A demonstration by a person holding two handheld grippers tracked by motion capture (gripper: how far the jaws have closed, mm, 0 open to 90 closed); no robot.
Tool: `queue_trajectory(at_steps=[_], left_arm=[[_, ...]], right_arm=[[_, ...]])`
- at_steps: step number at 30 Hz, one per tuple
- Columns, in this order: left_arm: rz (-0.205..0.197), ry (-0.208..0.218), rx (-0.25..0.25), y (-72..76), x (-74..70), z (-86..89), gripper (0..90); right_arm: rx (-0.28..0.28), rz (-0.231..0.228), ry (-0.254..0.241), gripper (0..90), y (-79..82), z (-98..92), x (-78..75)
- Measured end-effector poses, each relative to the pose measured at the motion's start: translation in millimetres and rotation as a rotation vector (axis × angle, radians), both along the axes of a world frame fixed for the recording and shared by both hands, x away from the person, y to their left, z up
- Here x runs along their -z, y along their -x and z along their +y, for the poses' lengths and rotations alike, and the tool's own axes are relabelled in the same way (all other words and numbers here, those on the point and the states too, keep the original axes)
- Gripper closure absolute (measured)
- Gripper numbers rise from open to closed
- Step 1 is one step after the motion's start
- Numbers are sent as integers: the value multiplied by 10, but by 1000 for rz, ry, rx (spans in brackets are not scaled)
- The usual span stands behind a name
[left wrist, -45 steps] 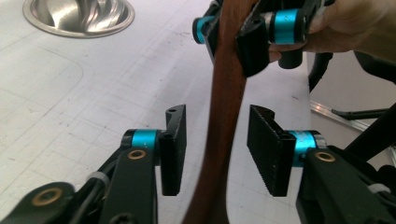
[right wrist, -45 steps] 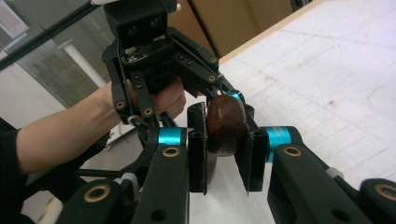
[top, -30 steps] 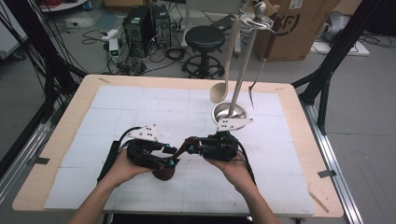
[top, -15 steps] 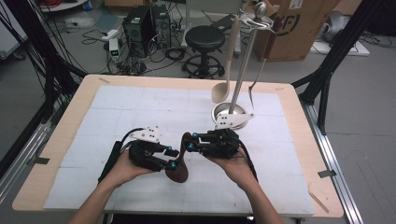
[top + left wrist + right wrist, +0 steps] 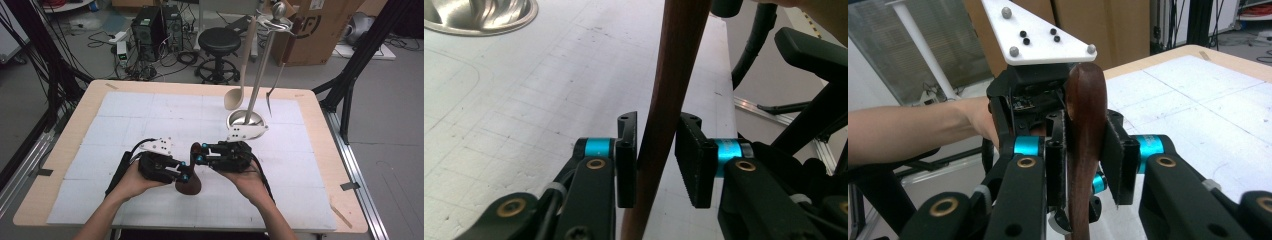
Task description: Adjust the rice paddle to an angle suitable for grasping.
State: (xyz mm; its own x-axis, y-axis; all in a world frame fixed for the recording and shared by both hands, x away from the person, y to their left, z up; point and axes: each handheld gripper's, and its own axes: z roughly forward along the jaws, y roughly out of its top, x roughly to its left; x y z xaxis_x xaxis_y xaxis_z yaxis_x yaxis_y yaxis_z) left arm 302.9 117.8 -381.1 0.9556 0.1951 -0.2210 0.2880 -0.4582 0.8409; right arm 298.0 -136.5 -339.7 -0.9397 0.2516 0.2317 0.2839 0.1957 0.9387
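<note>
The wooden table [image 5: 60,165] is covered by a white gridded mat [image 5: 150,115], so that a plain working surface is given for the hand-over in progress. Toward the far side, a metal utensil stand [image 5: 260,75] is set upright on its round steel base [image 5: 245,119]; a pale ladle [image 5: 239,75] and a dark-handled fork [image 5: 276,80] are hung from its top hooks, presumably so that they are kept off the mat and within reach.

Near the front edge, a dark wooden spoon [image 5: 189,181] is held above the mat between both tools, well apart from the stand. Its bowl is pointed down toward the person and its handle end is raised toward the stand, which is judged to suit a later hanging on a hook.

The right gripper [image 5: 200,156] is clamped on the upper handle: in the right gripper view the rounded handle end [image 5: 1086,90] is pressed on both sides by the pads [image 5: 1115,150], so the weight is carried there. The left gripper [image 5: 184,172] is placed lower on the handle; its jaws have just been closing around the shaft [image 5: 669,100]. In the left gripper view one pad [image 5: 626,165] is seen against the wood, while a narrow gap is left before the other pad [image 5: 691,160], so a full grip is not yet made.
</note>
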Motion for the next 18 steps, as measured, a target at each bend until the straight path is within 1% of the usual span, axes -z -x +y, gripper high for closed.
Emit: queue_trajectory(at_steps=[3, 5, 6, 8, 12, 18], left_arm=[[-6, 1, 7, -4, 2, 0, 741], [-9, -2, 7, -5, 1, 3, 742], [-17, -8, 12, -10, -2, 10, 744], [-16, -8, 11, -7, -3, 13, 746], [-21, -4, 10, -5, -4, 18, 751], [-20, -7, 14, -7, -2, 20, 760]], right_arm=[[-2, -3, -6, 718, 4, 15, 25], [-4, -7, -1, 710, 5, 25, 50], [-6, -4, 0, 702, 6, 32, 68], [-13, -4, 4, 698, 8, 48, 111], [-18, 4, -5, 686, 14, 71, 193], [-26, 29, 11, 686, 15, 115, 314]])
